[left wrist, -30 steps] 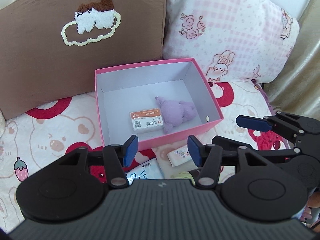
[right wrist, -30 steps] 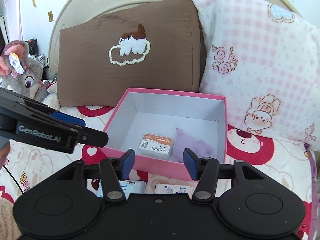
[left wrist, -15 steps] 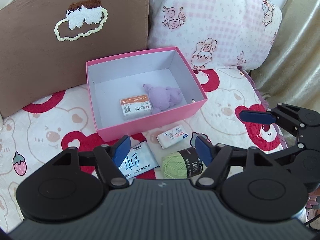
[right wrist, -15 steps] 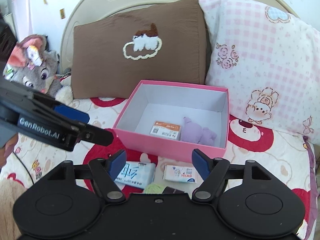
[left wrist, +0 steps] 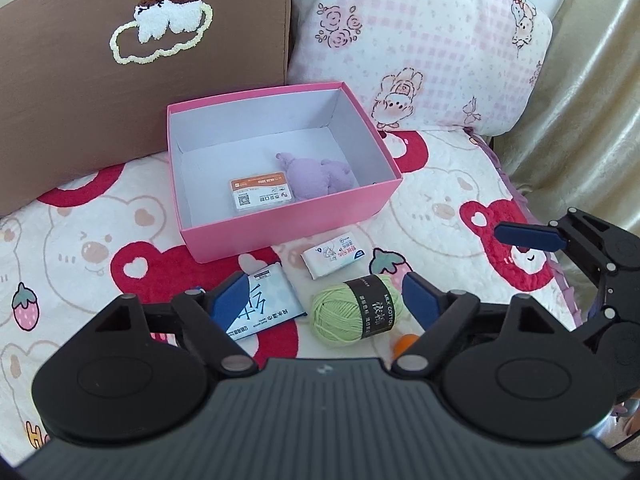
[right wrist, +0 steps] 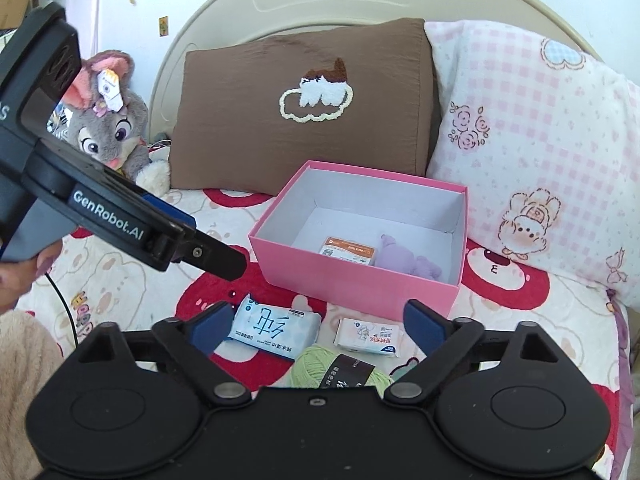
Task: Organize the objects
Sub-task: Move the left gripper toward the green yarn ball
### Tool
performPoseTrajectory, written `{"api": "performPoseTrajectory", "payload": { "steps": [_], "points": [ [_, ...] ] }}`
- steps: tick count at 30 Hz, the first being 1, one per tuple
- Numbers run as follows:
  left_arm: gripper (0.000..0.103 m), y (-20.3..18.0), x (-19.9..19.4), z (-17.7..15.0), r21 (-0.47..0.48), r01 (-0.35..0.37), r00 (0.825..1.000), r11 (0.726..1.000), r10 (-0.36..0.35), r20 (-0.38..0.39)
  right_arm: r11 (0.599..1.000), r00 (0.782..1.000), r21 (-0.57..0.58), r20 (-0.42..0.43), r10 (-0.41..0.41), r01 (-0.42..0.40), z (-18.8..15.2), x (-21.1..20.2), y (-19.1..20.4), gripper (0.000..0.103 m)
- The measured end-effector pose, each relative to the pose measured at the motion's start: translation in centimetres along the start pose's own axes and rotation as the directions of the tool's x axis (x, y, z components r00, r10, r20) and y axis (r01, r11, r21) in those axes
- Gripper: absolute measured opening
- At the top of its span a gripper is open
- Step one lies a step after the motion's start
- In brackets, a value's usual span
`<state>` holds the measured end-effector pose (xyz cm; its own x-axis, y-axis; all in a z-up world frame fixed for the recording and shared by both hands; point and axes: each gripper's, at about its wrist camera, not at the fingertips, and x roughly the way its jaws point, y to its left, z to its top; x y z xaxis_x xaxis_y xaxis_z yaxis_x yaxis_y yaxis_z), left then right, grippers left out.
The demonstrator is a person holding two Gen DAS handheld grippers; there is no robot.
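Both sets of jaws stand spread and have just been opening, pinching nothing: the left gripper (left wrist: 326,300) and the right gripper (right wrist: 318,326) each show two blue pads above the bed (left wrist: 80,248), whose fleecy cover is printed with red and cream bears and strawberries. The left gripper's side, seen from the right wrist, reads "GenRobot.AI".

Nearest, in front of the pink box (left wrist: 288,232), lie three loose things: one round ball of light green yarn (left wrist: 352,314) with a black band reading "MILK COTTON", one flat blue-and-white wipes pack (left wrist: 264,304) with large Chinese characters, and one small white tissue pack (left wrist: 334,254) just before the box's front wall.

Inside the open cardboard box lie one orange-topped packet (left wrist: 260,194) with a QR code and one soft lilac plush toy (left wrist: 320,174).

Behind the box lean two pillows: one brown pillow (left wrist: 120,60) with tufted embroidery, one pink checked pillow (left wrist: 420,40). Beside the brown one sits one grey plush rabbit (right wrist: 108,120).
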<state>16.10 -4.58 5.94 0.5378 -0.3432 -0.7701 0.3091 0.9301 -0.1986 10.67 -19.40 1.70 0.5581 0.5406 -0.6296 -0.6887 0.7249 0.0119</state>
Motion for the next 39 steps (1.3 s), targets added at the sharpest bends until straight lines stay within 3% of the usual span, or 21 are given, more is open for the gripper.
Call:
{"api": "performPoseTrajectory", "payload": {
  "steps": [5,8,12,19,25,30,33,39],
  "points": [
    [0.083,-0.2,0.6,-1.2,-0.004,0.018,1.0,1.0,-0.018,-0.008,1.0,1.0,-0.028,0.005,0.003,-0.003,-1.6,-0.1,0.8,0.096],
    [0.091,-0.1,1.8,-1.8,-0.018,0.026,0.999,1.0,-0.026,-0.018,0.999,0.999,-0.016,0.032,0.041,-0.041,-2.7,0.1,0.8,0.096],
    [0.092,0.3,3.9,-2.5,-0.043,0.033,0.998,0.999,-0.036,-0.059,0.999,0.998,-0.012,0.034,0.049,-0.048,-3.6,1.5,0.6,0.096],
    [0.094,1.3,6.7,-3.8,-0.096,0.04,0.995,0.995,-0.048,-0.084,0.99,0.99,0.069,-0.059,0.125,-0.121,-4.6,4.7,-0.8,0.096],
    [0.094,2.0,9.5,-4.9,-0.115,0.034,0.992,0.993,-0.047,-0.114,0.995,0.988,0.084,-0.139,0.069,-0.058,-5.8,7.2,-0.7,0.096],
    [0.094,2.3,11.0,-5.3,-0.102,0.024,0.995,0.995,-0.033,-0.095,0.997,0.98,-0.07,-0.199,-0.023,0.01,-5.7,9.1,0.8,0.096],
    [0.094,2.8,11.8,-5.5,-0.123,0.041,0.994,0.992,-0.052,-0.093,0.994,0.973,-0.104,-0.227,-0.039,0.015,-5.6,10.3,0.8,0.096],
    [0.093,3.6,13.5,-5.9,-0.172,0.095,0.99,0.981,-0.111,-0.088,0.995,0.973,0.093,-0.231,0.001,0.021,-7.2,12.3,-1.2,0.096]
  ]
}}
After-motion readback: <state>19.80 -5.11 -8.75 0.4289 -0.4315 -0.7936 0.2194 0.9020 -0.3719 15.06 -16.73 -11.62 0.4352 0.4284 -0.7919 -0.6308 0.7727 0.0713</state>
